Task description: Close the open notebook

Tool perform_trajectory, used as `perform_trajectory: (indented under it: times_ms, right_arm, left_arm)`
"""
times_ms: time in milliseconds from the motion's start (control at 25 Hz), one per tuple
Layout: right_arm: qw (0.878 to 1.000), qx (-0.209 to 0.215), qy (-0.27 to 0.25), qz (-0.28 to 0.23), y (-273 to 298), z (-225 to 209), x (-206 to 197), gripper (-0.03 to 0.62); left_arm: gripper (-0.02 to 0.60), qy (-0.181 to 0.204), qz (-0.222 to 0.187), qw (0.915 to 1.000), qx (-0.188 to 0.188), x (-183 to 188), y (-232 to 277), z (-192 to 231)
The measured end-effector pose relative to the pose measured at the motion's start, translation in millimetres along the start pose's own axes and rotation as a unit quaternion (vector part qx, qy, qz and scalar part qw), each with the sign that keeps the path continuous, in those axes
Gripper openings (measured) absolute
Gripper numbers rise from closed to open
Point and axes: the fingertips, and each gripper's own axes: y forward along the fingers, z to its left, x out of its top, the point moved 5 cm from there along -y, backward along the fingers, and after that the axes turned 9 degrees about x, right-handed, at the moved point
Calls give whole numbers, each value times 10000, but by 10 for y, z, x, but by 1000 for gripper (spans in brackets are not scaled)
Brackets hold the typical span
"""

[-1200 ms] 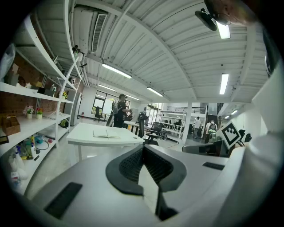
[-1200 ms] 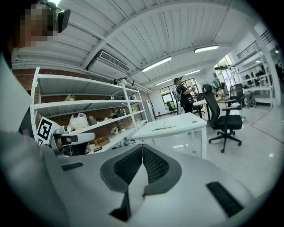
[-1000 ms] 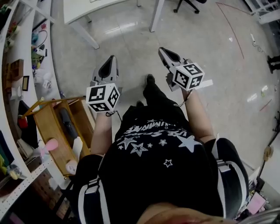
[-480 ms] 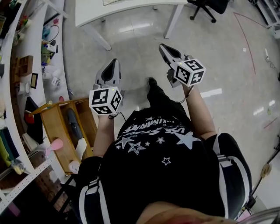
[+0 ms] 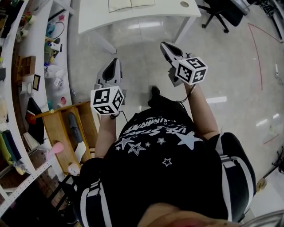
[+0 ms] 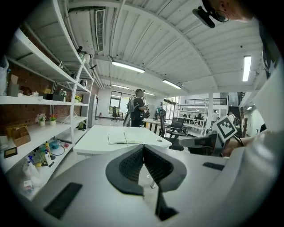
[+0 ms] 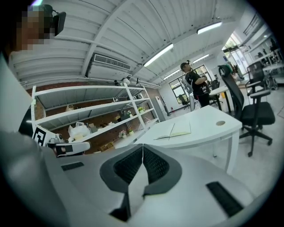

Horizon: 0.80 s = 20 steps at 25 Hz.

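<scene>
An open notebook (image 5: pixel 131 4) lies flat on a white table (image 5: pixel 146 17) at the top edge of the head view. The left gripper view shows the notebook (image 6: pixel 125 138) ahead on the tabletop, and so does the right gripper view (image 7: pixel 174 131). Both grippers are held out over the floor, well short of the table. My left gripper (image 5: pixel 113 63) is shut with nothing in it, its pads touching (image 6: pixel 143 146). My right gripper (image 5: pixel 165 46) is also shut and empty (image 7: pixel 142 145).
White shelves (image 5: pixel 40 53) full of small items run along the left. A wooden crate (image 5: pixel 62 128) stands by my left leg. A black office chair (image 5: pixel 222 13) sits right of the table. A person (image 6: pixel 136 106) stands far behind the table.
The table has come further into the head view from the top and the notebook now shows on it. Both grippers have travelled forward towards it, still shut.
</scene>
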Motion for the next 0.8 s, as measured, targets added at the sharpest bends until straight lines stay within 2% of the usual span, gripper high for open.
perform_trajectory:
  times_ms: [440,800]
  right_arm:
    - [9986,291,-279,330,430,-519,277,9]
    - [9960,582,-315,600,885,-531,269,9]
  left_arm:
    - [12,-10,-153,9992,375,203,620,-1]
    - [12,-105,-180,9978,627,232,833,258]
